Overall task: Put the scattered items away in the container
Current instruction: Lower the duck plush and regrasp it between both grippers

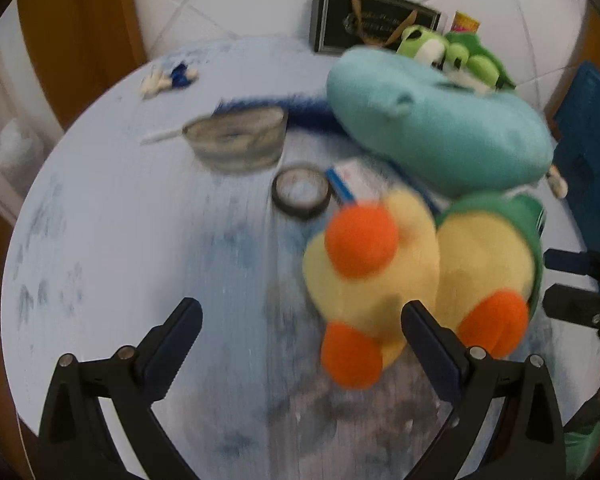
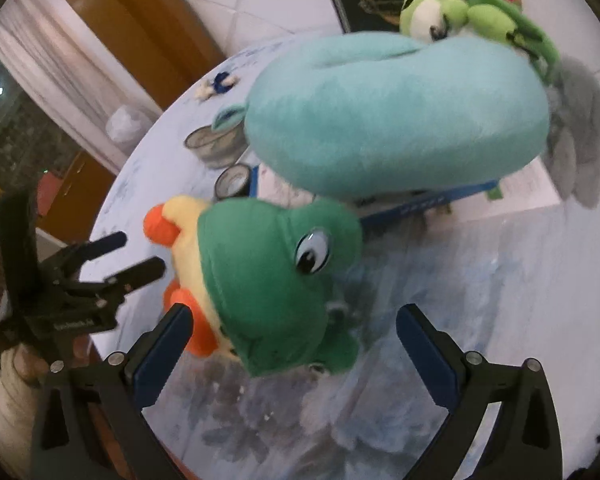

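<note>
A green and yellow plush frog with orange feet [image 1: 440, 280] lies on the round pale blue table [image 1: 140, 240]; its green head [image 2: 276, 280] shows in the right wrist view. My left gripper [image 1: 300, 316] is open and empty just in front of it, its right finger [image 1: 424, 328] by the frog's feet. My right gripper [image 2: 296, 320] is open, its jaws either side of the frog's head. The left gripper [image 2: 140, 256] shows beside the frog. A large teal plush [image 1: 440, 128] [image 2: 388, 116] lies behind, with a small green frog plush [image 1: 452, 52] [image 2: 460, 12] beyond it.
A tape roll [image 1: 302, 192], a round shallow tin [image 1: 238, 140], a blue-edged booklet [image 2: 420, 200], a grey plush [image 2: 576, 136] and a small blue and white item [image 1: 172, 78] lie on the table. A dark framed plaque [image 1: 364, 20] lies on the floor beyond. A blue crate [image 1: 592, 152] stands at right.
</note>
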Demonstrator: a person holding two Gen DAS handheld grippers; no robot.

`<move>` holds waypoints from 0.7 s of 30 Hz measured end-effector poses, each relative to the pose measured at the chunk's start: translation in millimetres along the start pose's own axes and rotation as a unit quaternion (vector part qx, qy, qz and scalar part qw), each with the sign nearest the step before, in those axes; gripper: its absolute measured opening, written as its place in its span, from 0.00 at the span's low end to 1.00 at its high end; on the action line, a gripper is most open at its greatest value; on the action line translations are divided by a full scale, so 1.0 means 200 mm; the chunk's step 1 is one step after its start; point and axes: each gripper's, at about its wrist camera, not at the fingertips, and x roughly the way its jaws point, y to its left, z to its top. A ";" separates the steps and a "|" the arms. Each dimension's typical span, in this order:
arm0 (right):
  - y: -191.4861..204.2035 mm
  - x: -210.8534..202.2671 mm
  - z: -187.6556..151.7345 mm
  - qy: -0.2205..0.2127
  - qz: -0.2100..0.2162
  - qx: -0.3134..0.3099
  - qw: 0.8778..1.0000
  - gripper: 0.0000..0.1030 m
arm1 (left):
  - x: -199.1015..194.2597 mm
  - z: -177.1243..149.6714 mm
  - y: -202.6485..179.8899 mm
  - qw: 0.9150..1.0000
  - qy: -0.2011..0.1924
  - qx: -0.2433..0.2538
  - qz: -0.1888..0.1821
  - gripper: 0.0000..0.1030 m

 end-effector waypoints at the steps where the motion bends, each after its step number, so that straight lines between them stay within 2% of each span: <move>1: 0.01 0.02 -0.01 0.003 0.007 -0.003 1.000 1.00 | 0.01 -0.02 -0.01 1.000 0.005 0.004 0.005 0.98; 3: 0.03 0.06 -0.01 0.007 0.016 -0.011 1.000 1.00 | 0.05 -0.04 -0.04 0.999 0.015 0.014 0.025 0.98; 6: 0.04 0.13 -0.01 0.014 0.016 -0.003 1.000 1.00 | 0.09 -0.03 -0.07 0.999 0.016 0.018 0.031 0.98; 10: 0.01 0.14 0.01 -0.001 0.007 0.021 1.000 1.00 | 0.14 0.01 -0.10 0.999 0.015 0.029 0.012 0.98; 16: 0.00 0.19 0.03 0.004 0.004 0.045 0.999 1.00 | 0.21 0.05 -0.09 0.998 0.015 0.053 -0.021 0.98; 17: 0.00 0.21 0.02 0.006 0.003 0.047 0.999 1.00 | 0.21 0.04 -0.10 0.998 0.016 0.061 -0.027 0.96; 19: 0.02 0.24 0.01 0.012 -0.004 0.043 0.999 1.00 | 0.21 0.03 -0.12 0.996 0.014 0.078 -0.040 0.80; 21: 0.06 0.27 -0.01 0.019 -0.018 0.034 0.999 1.00 | 0.20 0.03 -0.15 0.994 0.009 0.096 -0.044 0.73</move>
